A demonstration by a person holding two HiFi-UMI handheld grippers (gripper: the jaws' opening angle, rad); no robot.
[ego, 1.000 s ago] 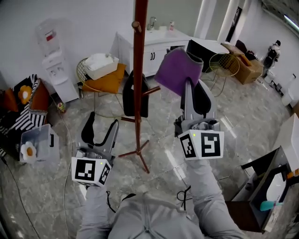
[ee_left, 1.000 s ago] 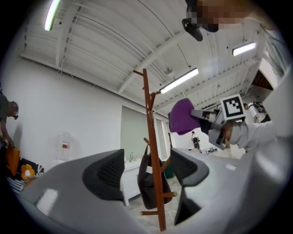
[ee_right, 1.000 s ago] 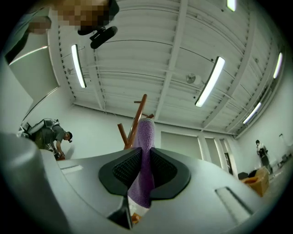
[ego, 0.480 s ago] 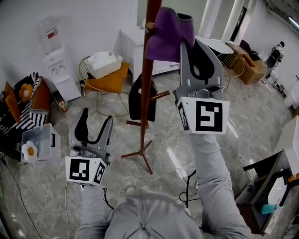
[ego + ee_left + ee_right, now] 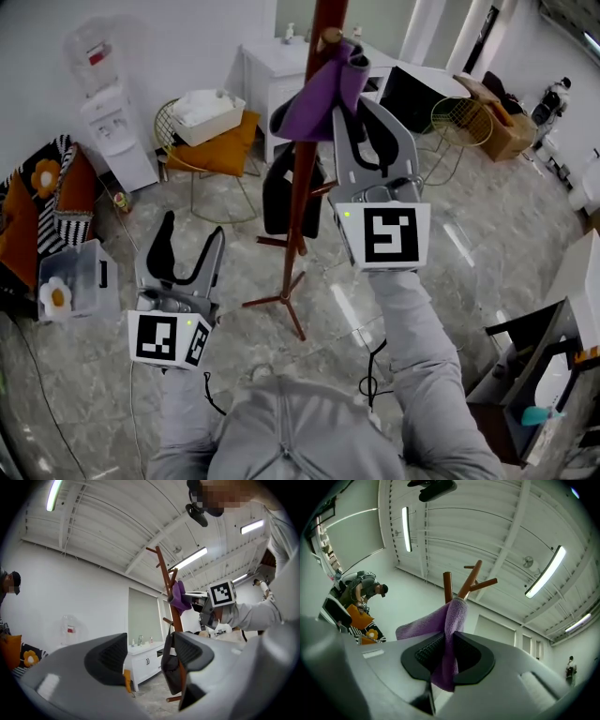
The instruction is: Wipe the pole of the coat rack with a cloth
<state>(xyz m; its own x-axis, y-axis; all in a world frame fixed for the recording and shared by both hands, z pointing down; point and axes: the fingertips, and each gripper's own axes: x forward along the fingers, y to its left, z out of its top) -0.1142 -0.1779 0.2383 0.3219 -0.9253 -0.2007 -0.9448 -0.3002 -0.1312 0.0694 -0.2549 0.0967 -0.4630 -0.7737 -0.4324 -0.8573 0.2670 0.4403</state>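
Observation:
The brown wooden coat rack pole rises through the middle of the head view, with a dark bag hung on it. My right gripper is raised and shut on a purple cloth, which lies against the upper pole just under a peg. The right gripper view shows the purple cloth pinched between the jaws, the rack's top pegs behind. My left gripper hangs low at the left, open and empty, apart from the pole. Its own view shows the rack and cloth ahead.
The rack's tripod feet stand on a glossy tiled floor. Behind are a wire chair with an orange cushion, a white cabinet, a water dispenser and a storage box at left. A desk edge is at right.
My right gripper has carried the purple cloth up and leftward from beside the rack until it rests against the upper pole. The left gripper has barely moved.

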